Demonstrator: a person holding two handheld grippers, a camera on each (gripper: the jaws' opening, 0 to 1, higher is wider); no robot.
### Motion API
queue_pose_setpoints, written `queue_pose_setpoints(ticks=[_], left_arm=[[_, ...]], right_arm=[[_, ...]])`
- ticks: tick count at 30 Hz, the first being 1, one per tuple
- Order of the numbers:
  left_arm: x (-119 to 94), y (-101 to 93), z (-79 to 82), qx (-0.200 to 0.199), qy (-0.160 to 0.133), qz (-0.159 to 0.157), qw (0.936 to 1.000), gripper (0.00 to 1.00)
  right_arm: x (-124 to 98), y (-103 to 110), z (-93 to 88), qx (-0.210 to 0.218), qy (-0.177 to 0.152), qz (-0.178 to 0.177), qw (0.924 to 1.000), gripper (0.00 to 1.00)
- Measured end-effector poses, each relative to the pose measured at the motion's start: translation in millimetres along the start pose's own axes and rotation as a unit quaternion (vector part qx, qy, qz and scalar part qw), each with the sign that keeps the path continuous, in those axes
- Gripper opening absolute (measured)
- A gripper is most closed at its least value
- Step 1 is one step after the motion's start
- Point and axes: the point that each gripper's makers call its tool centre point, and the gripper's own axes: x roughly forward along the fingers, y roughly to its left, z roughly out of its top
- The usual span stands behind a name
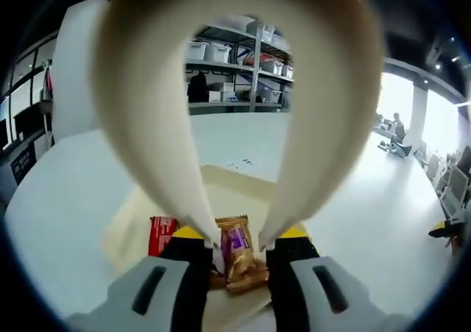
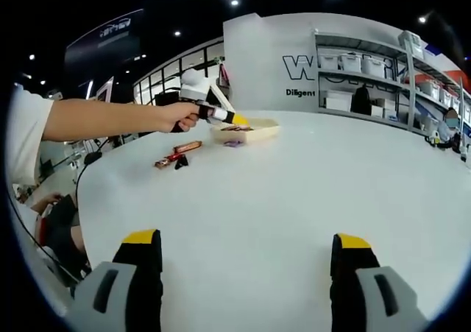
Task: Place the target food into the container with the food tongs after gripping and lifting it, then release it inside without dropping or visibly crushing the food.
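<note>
My left gripper [image 1: 241, 235] is shut on cream food tongs [image 1: 309, 126], whose two arms arch up and come down to narrow tips. The tips sit on either side of a brown and purple snack packet [image 1: 239, 255]. This packet is over a shallow cream container [image 1: 235, 188]; whether it rests on the floor I cannot tell. A red packet [image 1: 162, 232] lies at the container's left. In the right gripper view, a hand holds the left gripper [image 2: 215, 113] at the container [image 2: 257, 132]. My right gripper [image 2: 246, 240] stands open over bare table with nothing between its jaws.
Loose snack packets [image 2: 176, 154] lie on the white table [image 2: 294, 192] left of the container, with a small purple one [image 2: 234, 143] by its front. Shelves with bins [image 2: 368, 74] stand behind the table. A person's arm [image 2: 110, 118] reaches in from the left.
</note>
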Motion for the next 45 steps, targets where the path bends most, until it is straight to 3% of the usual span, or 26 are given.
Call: queue_pose_setpoints(ticks=[13, 25, 29, 45], left_arm=[[-51.9, -4.4, 6.2, -0.001, -0.018, -0.003, 0.9998, 0.27], [-91.8, 1.2, -24.6, -0.003, -0.025, 0.022, 0.9994, 0.27], [-98.1, 3.5, -32.9, 0.009, -0.022, 0.028, 0.9993, 0.27], [-106.2, 6.9, -63.2, -0.021, -0.012, 0.037, 0.999, 0.28]], right_arm=[[0.4, 25.2, 11.1, -0.019, -0.008, 0.02, 0.9996, 0.94], [0.2, 46.0, 13.2, -0.029, -0.015, 0.036, 0.9988, 0.94], [1.2, 52.0, 14.7, -0.033, -0.016, 0.041, 0.9985, 0.94], [1.2, 56.7, 13.8, -0.037, -0.016, 0.046, 0.9981, 0.93]])
